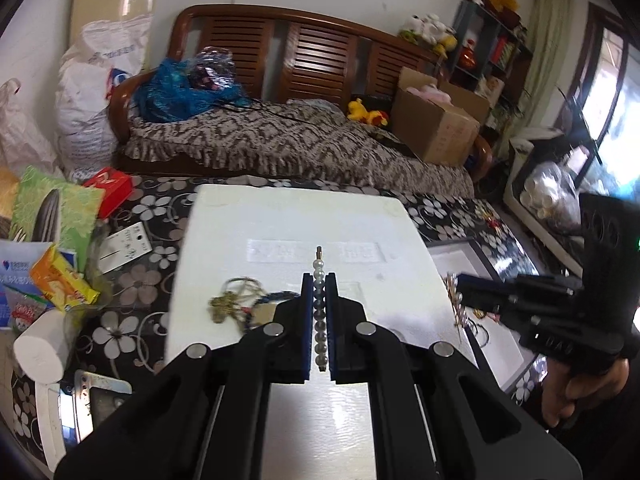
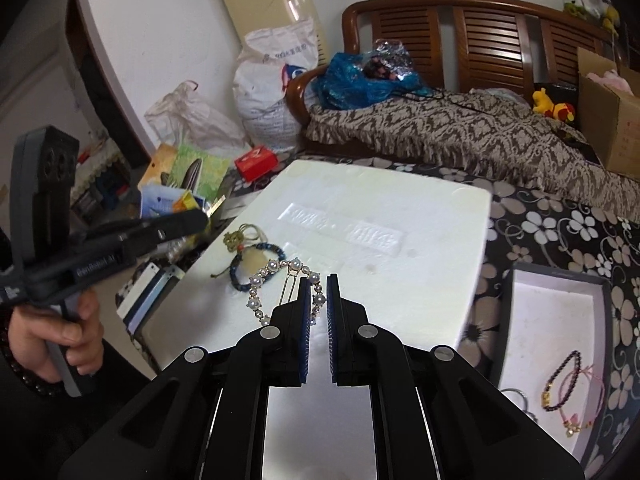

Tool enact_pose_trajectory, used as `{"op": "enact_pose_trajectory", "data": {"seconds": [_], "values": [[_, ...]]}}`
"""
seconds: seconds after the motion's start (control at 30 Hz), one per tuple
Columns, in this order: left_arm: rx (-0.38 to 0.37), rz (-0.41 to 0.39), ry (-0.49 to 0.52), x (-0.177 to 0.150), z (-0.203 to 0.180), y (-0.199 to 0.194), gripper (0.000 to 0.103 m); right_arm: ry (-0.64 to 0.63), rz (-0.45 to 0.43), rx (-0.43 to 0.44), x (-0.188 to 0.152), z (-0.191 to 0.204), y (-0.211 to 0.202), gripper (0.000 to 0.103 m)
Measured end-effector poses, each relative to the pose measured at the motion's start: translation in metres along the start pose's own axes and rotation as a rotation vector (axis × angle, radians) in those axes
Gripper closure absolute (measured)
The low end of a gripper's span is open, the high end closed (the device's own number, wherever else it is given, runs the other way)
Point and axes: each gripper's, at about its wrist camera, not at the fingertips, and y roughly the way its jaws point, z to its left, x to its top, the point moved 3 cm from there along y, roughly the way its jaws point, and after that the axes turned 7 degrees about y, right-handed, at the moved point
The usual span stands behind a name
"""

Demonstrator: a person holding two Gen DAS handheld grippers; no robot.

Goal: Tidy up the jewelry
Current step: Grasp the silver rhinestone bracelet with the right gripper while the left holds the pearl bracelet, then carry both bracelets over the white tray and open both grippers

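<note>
My left gripper [image 1: 319, 278] is shut on a straight pearl bar clip [image 1: 318, 268], which runs along the gap between the blue pads above the white foam board [image 1: 280, 216]. My right gripper [image 2: 319, 280] is shut on the right side of a heart-shaped pearl hair clip [image 2: 276, 270], lifted over the foam board [image 2: 380, 200]. A blue beaded bracelet [image 2: 256, 266] and a gold knot pendant on a cord [image 2: 236, 238] lie on the board's left part. At the right stands a dark box with a white lining [image 2: 552, 308], holding a dark bead bracelet [image 2: 560, 376] and a pink cord bracelet [image 2: 580, 404].
The board rests on a black table with a floral cloth [image 2: 560, 224]. Snack packets [image 1: 60, 280], a red box [image 1: 110, 188] and a tissue roll [image 1: 40, 348] crowd the table's left side. A wooden sofa [image 1: 312, 52] with a patterned cover stands behind. A hand [image 2: 52, 332] holds the left gripper's handle.
</note>
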Motion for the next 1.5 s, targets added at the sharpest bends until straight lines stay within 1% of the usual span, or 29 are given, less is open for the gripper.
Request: {"op": "enact_pose_trajectory", "data": {"seconds": [0.33,0.47,0.73,0.9,0.97,1.1,1.2,1.33,1.5], "values": [[-0.040,0.041,0.124,0.001,-0.051,0.021,0.098,0.052,-0.046,-0.043,-0.003,-0.047,-0.029,0.095],[-0.073,0.058,0.167,0.000,-0.075,0.029,0.098,0.056,-0.056,-0.101,-0.008,-0.075,-0.042,0.095],[-0.176,0.109,0.275,-0.007,-0.150,0.060,0.097,0.166,-0.060,-0.193,-0.026,-0.139,-0.067,0.095],[-0.238,0.134,0.344,-0.011,-0.201,0.078,0.097,0.229,-0.039,-0.243,-0.042,-0.174,-0.078,0.095],[-0.254,0.152,0.361,-0.012,-0.219,0.087,0.097,0.256,-0.014,-0.269,-0.051,-0.189,-0.078,0.095],[-0.298,0.202,0.354,-0.019,-0.244,0.108,0.097,0.287,0.023,-0.302,-0.069,-0.207,-0.077,0.095],[-0.314,0.240,0.336,-0.024,-0.252,0.120,0.097,0.303,0.033,-0.317,-0.076,-0.216,-0.078,0.095],[-0.314,0.289,0.319,-0.031,-0.255,0.134,0.097,0.338,0.062,-0.327,-0.086,-0.228,-0.077,0.095],[-0.297,0.353,0.317,-0.042,-0.257,0.149,0.097,0.323,0.113,-0.344,-0.098,-0.232,-0.068,0.095]]}}
